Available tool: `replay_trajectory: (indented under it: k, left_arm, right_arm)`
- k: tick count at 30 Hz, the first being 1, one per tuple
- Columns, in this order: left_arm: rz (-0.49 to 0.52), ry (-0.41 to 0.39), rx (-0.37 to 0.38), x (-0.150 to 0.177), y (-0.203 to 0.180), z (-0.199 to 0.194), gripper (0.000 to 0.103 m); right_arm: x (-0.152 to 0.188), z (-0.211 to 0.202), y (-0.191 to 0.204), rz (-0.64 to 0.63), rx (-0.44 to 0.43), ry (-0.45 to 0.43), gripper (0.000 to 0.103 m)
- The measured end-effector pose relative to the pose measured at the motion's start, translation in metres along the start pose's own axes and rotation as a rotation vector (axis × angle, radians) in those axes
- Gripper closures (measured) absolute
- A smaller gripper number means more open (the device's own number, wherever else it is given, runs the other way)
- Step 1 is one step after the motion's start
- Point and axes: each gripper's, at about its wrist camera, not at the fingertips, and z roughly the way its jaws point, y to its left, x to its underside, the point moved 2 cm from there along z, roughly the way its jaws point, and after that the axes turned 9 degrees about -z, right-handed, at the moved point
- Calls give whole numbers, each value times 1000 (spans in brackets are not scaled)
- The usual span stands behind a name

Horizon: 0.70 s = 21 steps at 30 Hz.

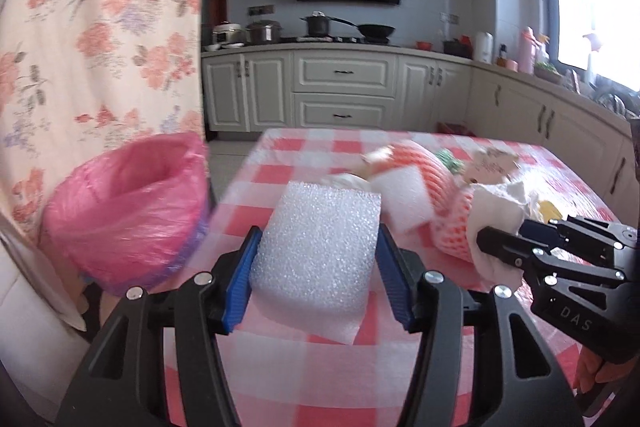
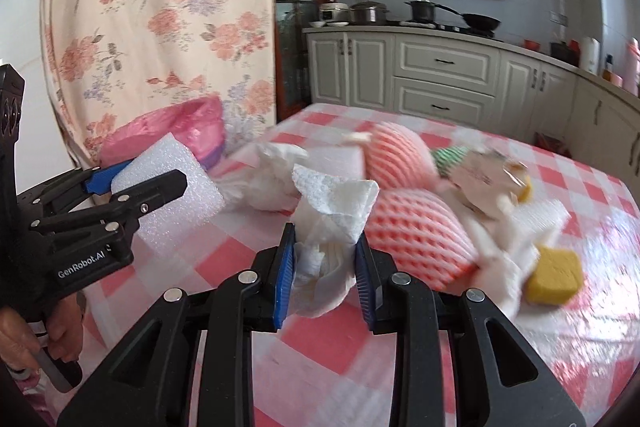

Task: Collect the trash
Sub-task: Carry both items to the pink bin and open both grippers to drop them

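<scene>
White foam block (image 1: 316, 247) sits pinched between the blue pads of the left gripper (image 1: 318, 267), lifted just above a table (image 1: 360, 379) covered in a red-and-white checked cloth. To the left of the table's edge stands a bin lined with a pink plastic bag (image 1: 128, 211), its mouth open, in front of a floral curtain (image 1: 100, 27).

On the right, the right gripper (image 2: 325, 267) has its pads closed on a crumpled white paper towel (image 2: 332, 215) (the paper spills up and out over the fingertips). Seen from the right wrist camera, the left gripper and its foam block are at the left, near the pink bag.

More rubbish lies on the table beyond both grippers: two pink foam fruit nets (image 2: 416, 227), another crumpled tissue (image 2: 268, 179), a yellow sponge (image 2: 554, 277) at the near right, and some blurred wrappers. Cream kitchen cabinets (image 1: 340, 91) and a stove with pots line the far wall.
</scene>
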Motion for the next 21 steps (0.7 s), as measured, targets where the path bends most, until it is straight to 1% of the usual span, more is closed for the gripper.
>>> replay_trajectory:
  k: [6,8,11,15,19,21]
  left_arm:
    - [-122,-43,-91,-34,67,-17,48]
    - [-149,-53,-114,-44,89,-20,48]
    - [-201,-80,-171,-62,127,-22,48]
    - [-210,-89,-254,-88,172,-13,48]
    - [-193,-99,-310,-106,202,-4,48]
    - [-203,-97,-321,-112,216,3,48]
  right_arm:
    - [-51,31,42,-68,-132,-42,74]
    - [-70,42,57,-96,-167,-58,74]
    - [-99,63,80,-132,-211,-84,74]
    - [-135,97,100,-125,-273,-90,74]
    - [-167,128,120,-126,-310,-98,74]
    - [-178,143,130,-134,-323,-97,74]
